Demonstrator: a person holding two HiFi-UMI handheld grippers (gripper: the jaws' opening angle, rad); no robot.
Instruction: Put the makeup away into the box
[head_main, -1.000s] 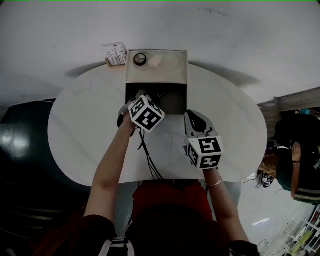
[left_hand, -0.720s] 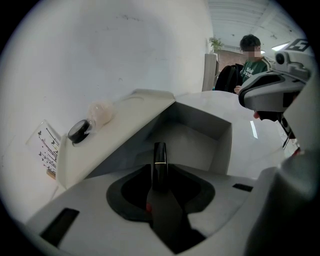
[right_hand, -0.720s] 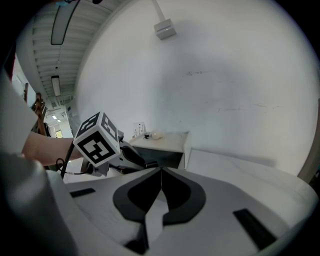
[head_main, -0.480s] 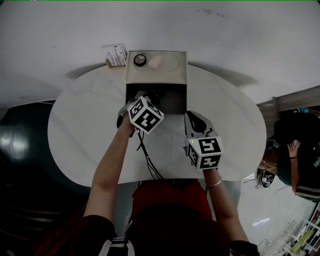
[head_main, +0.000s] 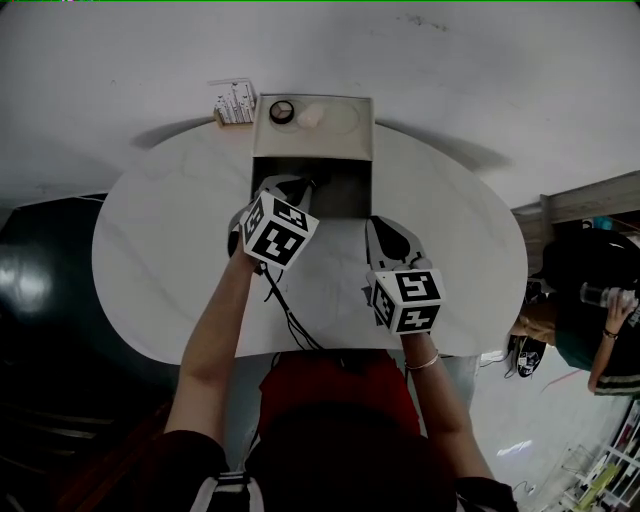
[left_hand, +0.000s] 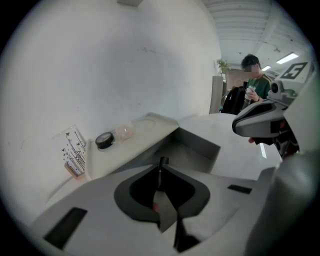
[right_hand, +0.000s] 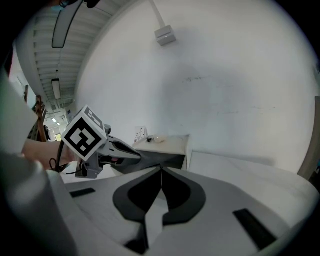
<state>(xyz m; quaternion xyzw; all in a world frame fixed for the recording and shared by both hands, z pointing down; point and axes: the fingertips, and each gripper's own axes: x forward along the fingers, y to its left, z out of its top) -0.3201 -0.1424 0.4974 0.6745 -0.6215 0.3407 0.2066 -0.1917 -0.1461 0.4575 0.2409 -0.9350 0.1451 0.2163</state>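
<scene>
A grey box (head_main: 310, 130) stands at the table's far edge with its dark compartment open towards me. A round black compact (head_main: 281, 113) and a pale puff (head_main: 310, 117) lie on its flat top. My left gripper (head_main: 300, 185) hangs over the front of the compartment. Its jaws are closing, and in the left gripper view (left_hand: 161, 175) a thin dark makeup pencil (left_hand: 162, 165) sticks up between the pads. My right gripper (head_main: 385, 235) rests shut and empty over the table, right of the box; its jaws meet in the right gripper view (right_hand: 161, 175).
A patterned card packet (head_main: 234, 103) leans at the box's left. A black cable (head_main: 290, 315) trails across the white oval table (head_main: 160, 250) towards me. A wall rises right behind the box. A person (head_main: 600, 330) stands off to the right, beyond the table.
My left gripper has lifted a little at the box's opening and drifted slightly left. The right gripper has stayed put. The person at the right has shifted.
</scene>
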